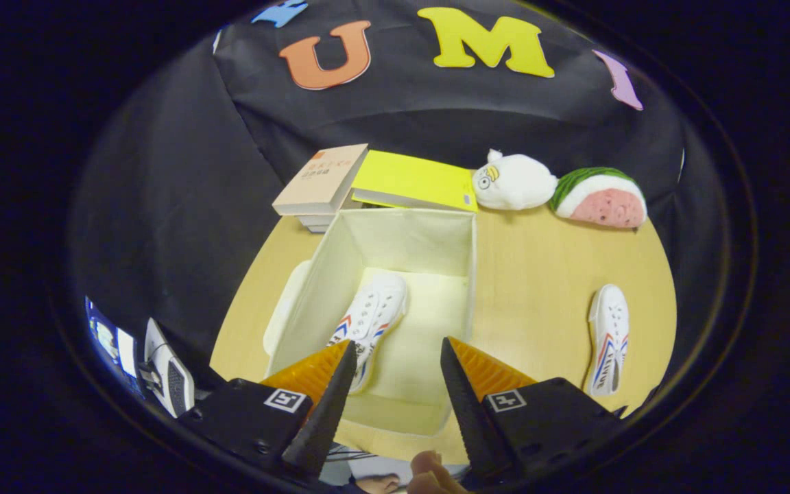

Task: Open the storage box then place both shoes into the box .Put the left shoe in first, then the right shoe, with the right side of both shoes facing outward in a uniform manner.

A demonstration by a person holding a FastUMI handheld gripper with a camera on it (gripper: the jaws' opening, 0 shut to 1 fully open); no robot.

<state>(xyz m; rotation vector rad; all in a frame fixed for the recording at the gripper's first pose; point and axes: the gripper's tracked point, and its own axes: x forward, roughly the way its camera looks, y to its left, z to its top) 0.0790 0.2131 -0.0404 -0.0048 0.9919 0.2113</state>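
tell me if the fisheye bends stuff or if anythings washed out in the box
Gripper view: the storage box walls splay and the table edge curves; the box's pale floor glares around the shoe inside; the open gripper hangs sharp above it.

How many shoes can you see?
2. One shoe lies inside the open storage box, just ahead of the open tool. The other shoe lies on the table, outside the box, beside it.

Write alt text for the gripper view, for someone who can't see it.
The open gripper hovers over an open storage box holding one white shoe. A second white shoe lies on the table beside the box.
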